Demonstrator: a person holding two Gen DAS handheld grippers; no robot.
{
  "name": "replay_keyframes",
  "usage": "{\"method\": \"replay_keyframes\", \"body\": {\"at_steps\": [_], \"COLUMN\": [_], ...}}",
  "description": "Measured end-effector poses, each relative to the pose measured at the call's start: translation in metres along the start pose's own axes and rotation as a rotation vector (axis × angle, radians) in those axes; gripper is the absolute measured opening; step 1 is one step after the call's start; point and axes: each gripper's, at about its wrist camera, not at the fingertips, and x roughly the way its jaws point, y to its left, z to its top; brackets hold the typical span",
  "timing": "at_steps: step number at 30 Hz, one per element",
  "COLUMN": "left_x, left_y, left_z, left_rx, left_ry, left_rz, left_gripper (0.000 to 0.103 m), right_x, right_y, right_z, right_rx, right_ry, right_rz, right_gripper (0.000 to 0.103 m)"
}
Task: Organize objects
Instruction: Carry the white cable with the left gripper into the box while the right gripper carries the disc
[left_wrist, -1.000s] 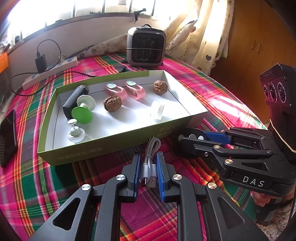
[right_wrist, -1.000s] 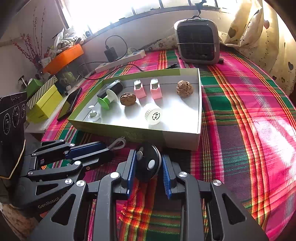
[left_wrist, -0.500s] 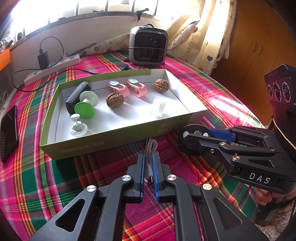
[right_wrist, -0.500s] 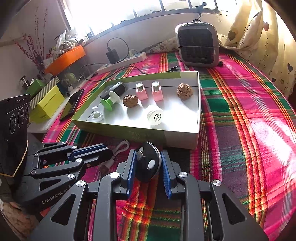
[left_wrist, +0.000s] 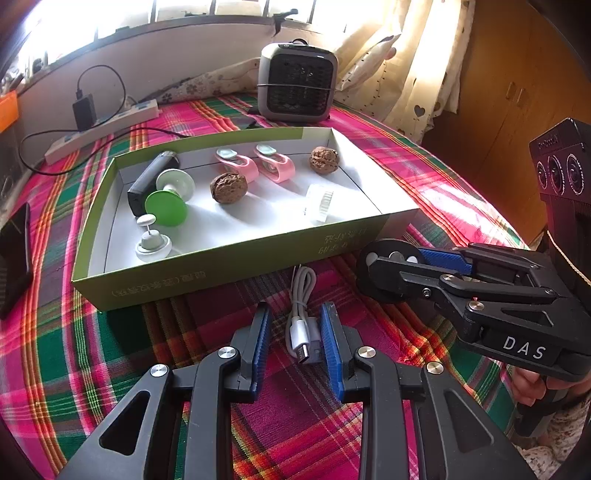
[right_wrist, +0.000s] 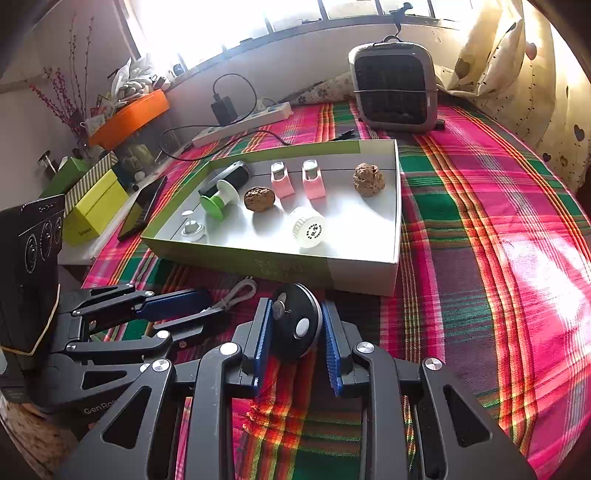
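Currently the left gripper (left_wrist: 295, 332) jaws are opening around the white USB cable (left_wrist: 302, 325), lying on the tablecloth (left_wrist: 92, 350) just near of the green box (left_wrist: 221, 266). Right gripper (right_wrist: 297, 332) clamps a black disc (right_wrist: 295, 325).

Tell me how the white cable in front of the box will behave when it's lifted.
The cable lies folded in a loose bundle, so it is probably floppy and may unfold or dangle if lifted by one strand. It looks thin and light. With the left claw opening around it, the smooth plug end could slip free.
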Motion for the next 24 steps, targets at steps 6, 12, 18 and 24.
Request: {"method": "replay_keyframes", "body": {"at_steps": [6,12,18,24], "left_x": [0.000,-0.001,-0.008,-0.016], "left_y": [-0.003,-0.005,-0.004,-0.005], "left_z": [-0.002,-0.003,0.000,0.002], "left_rx": [0.020,0.025,0.016,0.008], "left_ry": [0.002,-0.002,-0.026,-0.044], "left_rz": [0.016,0.022,0.017,0.014], "left_gripper": [0.016,0.016,0.016,0.016], "right_x": [0.000,0.000,-0.002,-0.006], "right_y": [-0.001,-0.001,0.000,0.002], "right_z": [0.000,0.000,0.000,0.000], "right_rx": [0.003,0.002,0.003,0.000], "right_ry": [0.002,0.001,-0.004,-0.010], "right_rz": [0.000,0.001,0.003,0.009], "right_gripper": [0.027,0.027,0.027,0.027]}}
